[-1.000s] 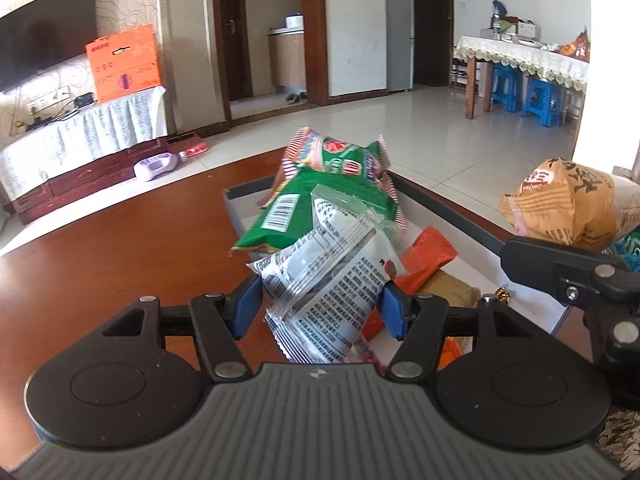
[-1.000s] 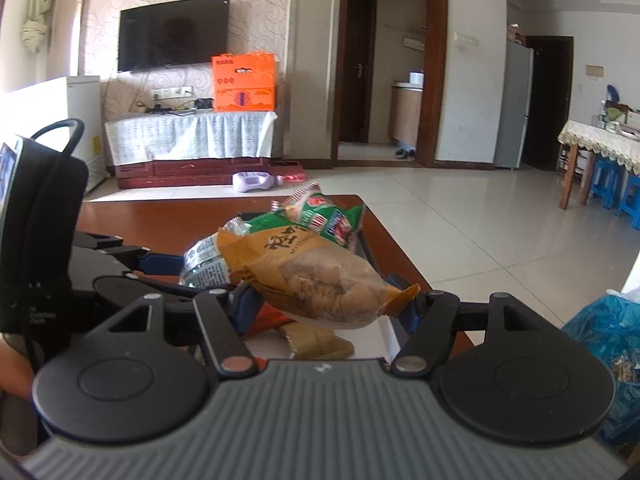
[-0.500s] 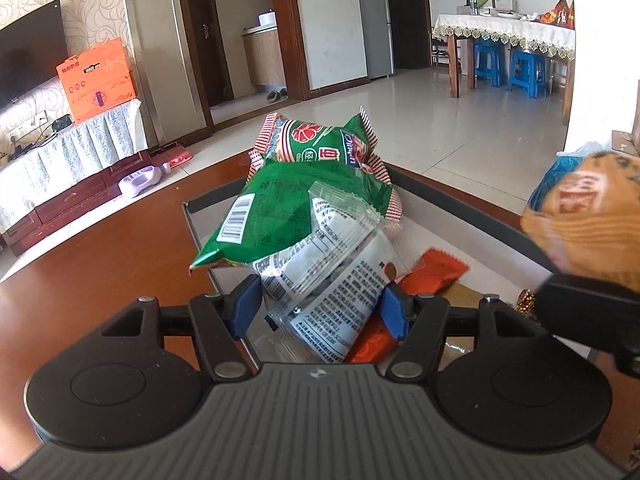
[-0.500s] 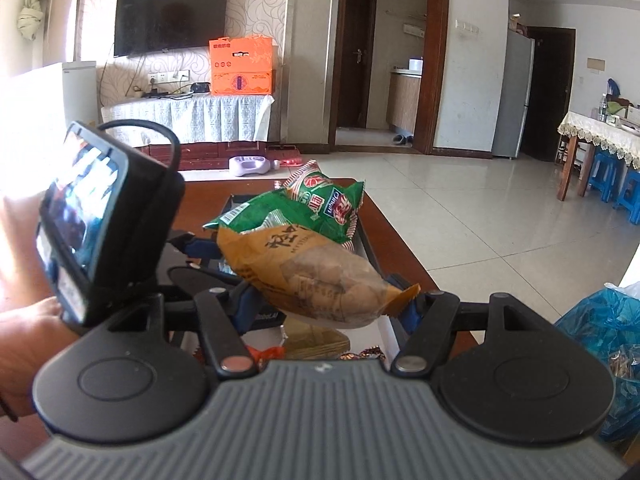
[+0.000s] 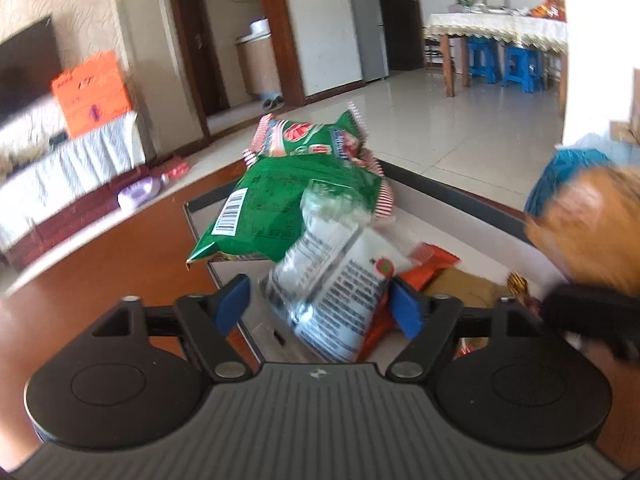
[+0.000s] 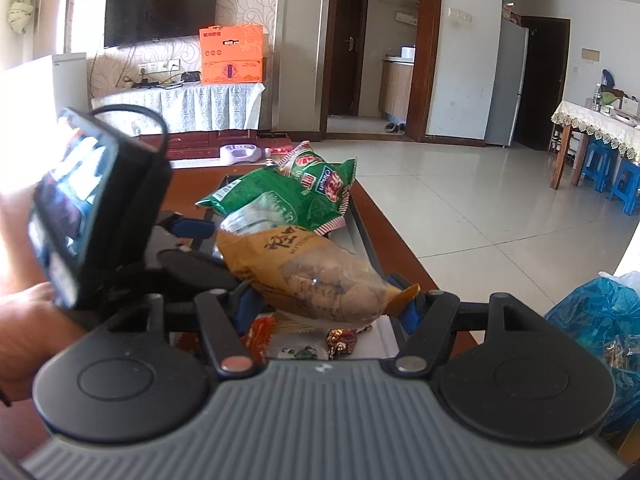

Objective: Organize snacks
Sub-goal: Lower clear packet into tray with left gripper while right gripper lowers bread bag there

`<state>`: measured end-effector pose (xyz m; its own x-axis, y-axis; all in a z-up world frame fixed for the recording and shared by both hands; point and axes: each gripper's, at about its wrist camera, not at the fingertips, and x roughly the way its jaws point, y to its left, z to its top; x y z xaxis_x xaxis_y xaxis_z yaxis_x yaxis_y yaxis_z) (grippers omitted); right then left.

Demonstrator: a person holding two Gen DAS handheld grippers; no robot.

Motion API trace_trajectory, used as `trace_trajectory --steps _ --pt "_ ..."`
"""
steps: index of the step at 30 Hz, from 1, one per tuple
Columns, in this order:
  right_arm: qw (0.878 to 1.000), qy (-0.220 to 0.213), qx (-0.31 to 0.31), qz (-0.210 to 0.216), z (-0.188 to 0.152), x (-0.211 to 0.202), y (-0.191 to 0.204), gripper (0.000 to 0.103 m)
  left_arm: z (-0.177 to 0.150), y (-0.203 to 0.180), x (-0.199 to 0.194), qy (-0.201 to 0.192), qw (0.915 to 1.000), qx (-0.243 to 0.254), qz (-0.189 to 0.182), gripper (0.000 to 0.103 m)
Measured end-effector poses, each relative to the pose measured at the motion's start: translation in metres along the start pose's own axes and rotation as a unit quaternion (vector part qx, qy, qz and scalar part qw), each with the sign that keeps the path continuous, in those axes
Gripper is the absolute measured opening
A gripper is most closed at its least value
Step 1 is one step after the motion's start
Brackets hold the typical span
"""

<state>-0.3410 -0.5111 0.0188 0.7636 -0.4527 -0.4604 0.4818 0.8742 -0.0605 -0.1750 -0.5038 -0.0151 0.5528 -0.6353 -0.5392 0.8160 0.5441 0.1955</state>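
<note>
1. The wooden table (image 5: 100, 272) fills the lower left of the left wrist view, and in the right wrist view its edge runs toward 1 o'clock beside the tiled floor.
2. The tray (image 5: 460, 196), a shallow white box with a dark rim, sits on the table ahead of both grippers and holds the snacks.
3. The blue plastic bag (image 6: 596, 320) lies at 3 o'clock in the right wrist view, off the table.
4. The green snack bag (image 5: 288, 204) rests in the tray at 12 o'clock from the left gripper, barcode facing left, leaning on a red-striped green bag (image 5: 308, 136) behind it.
5. The tan cracker bag (image 6: 308, 276) is clamped between the pads of the right gripper (image 6: 328, 308) and hangs over the tray; in the left wrist view it is a blurred orange shape at 3 o'clock.
6. The clear printed packet (image 5: 336, 280) lies between the fingers of the left gripper (image 5: 320, 304). The left blue pad stands clearly off the packet and the right pad is just beside it, so the jaws stand spread and not squeezing. The packet's far end lies against the green snack bag.
7. The orange packet (image 5: 432, 264) lies in the tray at 2 o'clock from the left gripper, under the clear packet's edge.
8. A small wrapped candy (image 6: 342, 338) sits on the tray floor below the cracker bag.
</note>
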Motion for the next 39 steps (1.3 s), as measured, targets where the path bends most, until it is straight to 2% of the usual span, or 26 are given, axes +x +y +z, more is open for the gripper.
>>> trace_trajectory --steps 1,4,10,15,20,27,34,39 --pt "1.000 0.000 0.001 -0.001 0.002 0.001 0.000 0.069 -0.003 -0.004 -0.005 -0.007 0.9999 0.014 0.002 0.089" --pt "1.000 -0.002 0.000 -0.002 0.005 0.007 0.002 0.069 -0.014 -0.013 -0.015 -0.006 0.9987 0.050 0.005 0.090" --pt "1.000 -0.008 -0.019 0.007 0.012 0.021 0.014 0.069 -0.027 0.010 -0.013 0.036 0.9993 -0.010 -0.009 0.090" --pt "1.000 0.009 -0.022 0.007 0.017 0.047 0.018 0.069 -0.028 0.012 -0.015 0.035 0.9994 -0.002 -0.007 0.090" --pt "0.998 0.059 -0.003 0.024 0.010 0.083 0.017 0.070 -0.032 0.015 -0.016 0.037 0.9993 -0.005 -0.008 0.090" --pt "0.995 0.078 0.010 0.065 0.004 0.079 0.020 0.067 -0.041 0.020 -0.032 0.042 0.9990 -0.010 0.002 0.089" --pt "0.990 0.087 -0.014 0.107 0.004 0.062 0.051 0.065 -0.064 0.035 -0.072 0.056 0.9981 -0.001 0.027 0.089" --pt "0.988 0.082 -0.054 0.122 0.005 0.041 0.079 0.062 -0.084 0.039 -0.108 0.044 0.9967 0.021 0.065 0.089"
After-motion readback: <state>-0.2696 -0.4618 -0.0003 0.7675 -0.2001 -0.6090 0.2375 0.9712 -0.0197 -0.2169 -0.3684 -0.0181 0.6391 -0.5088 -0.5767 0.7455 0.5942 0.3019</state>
